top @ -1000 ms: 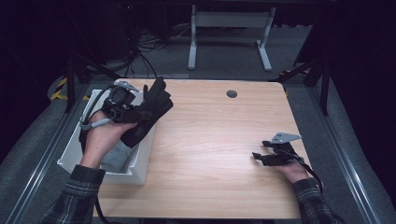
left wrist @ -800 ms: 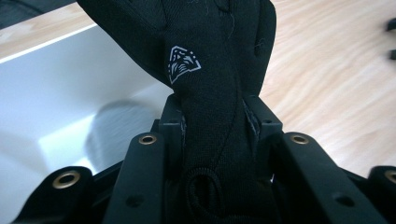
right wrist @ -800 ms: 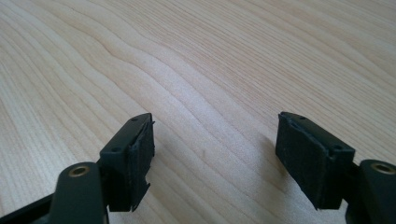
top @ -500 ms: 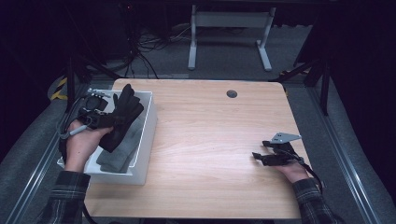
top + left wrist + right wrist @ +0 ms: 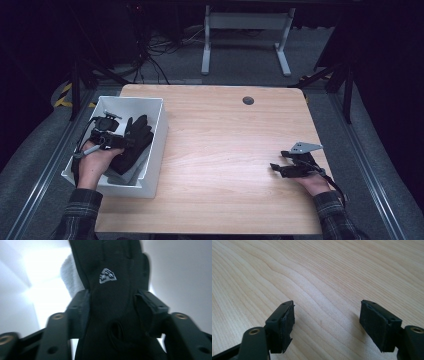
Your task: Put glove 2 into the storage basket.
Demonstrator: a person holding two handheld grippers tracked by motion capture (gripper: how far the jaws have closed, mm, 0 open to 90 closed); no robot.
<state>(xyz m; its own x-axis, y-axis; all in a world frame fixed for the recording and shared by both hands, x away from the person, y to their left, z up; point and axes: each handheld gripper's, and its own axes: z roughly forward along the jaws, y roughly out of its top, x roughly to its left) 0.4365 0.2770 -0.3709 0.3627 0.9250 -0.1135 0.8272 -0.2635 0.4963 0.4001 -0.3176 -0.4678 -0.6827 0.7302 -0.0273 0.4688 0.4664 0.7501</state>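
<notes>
My left gripper (image 5: pixel 121 142) has just been opening around the black glove (image 5: pixel 134 142), which lies between its jaws, inside the white bin (image 5: pixel 155 150) at the table's left edge. It looks soft and limp (best pinched mid-palm). My right gripper (image 5: pixel 327 322) rests with jaws apart, nothing between them.

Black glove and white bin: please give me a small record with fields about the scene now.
item: black glove with a small white logo
container: white bin at the table's left edge
table: light wood
left hand-held gripper: down in the bin, jaws just been opening, glove between them
right hand-held gripper: open, nothing between the jaws, low over bare wood
other content: something pale under the glove, cannot tell what
</notes>
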